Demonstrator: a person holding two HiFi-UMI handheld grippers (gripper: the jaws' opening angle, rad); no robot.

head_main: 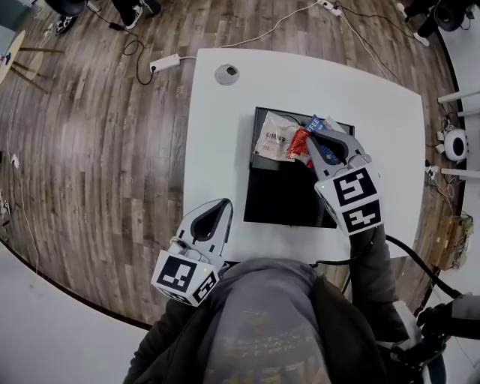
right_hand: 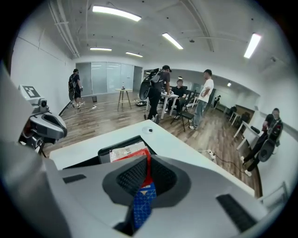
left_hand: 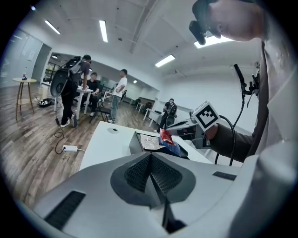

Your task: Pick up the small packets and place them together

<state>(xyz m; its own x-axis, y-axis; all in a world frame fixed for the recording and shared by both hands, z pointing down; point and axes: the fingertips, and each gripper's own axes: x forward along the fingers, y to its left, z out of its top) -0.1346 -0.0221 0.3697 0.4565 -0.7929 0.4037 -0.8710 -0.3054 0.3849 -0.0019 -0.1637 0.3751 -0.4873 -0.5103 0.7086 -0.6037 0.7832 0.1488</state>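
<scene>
Right gripper view, jaws clamped on red-blue packet (right_hand: 142,204)

A white table (head_main: 217,150) stands on a wood-plank floor (head_main: 90,150), where a white power strip (head_main: 165,63) and loose cables (head_main: 135,52) lie. Long strip lights (right_hand: 116,13) line the white ceiling. A glass partition (right_hand: 104,76) closes the far end. A round side table (left_hand: 24,81) stands apart near the wall.

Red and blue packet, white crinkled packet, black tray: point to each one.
Red and blue packet (right_hand: 142,204): right gripper view, its blue part between the jaws.
White crinkled packet (head_main: 274,137): head view, its middle.
Black tray (head_main: 281,199): head view, bare floor.
</scene>
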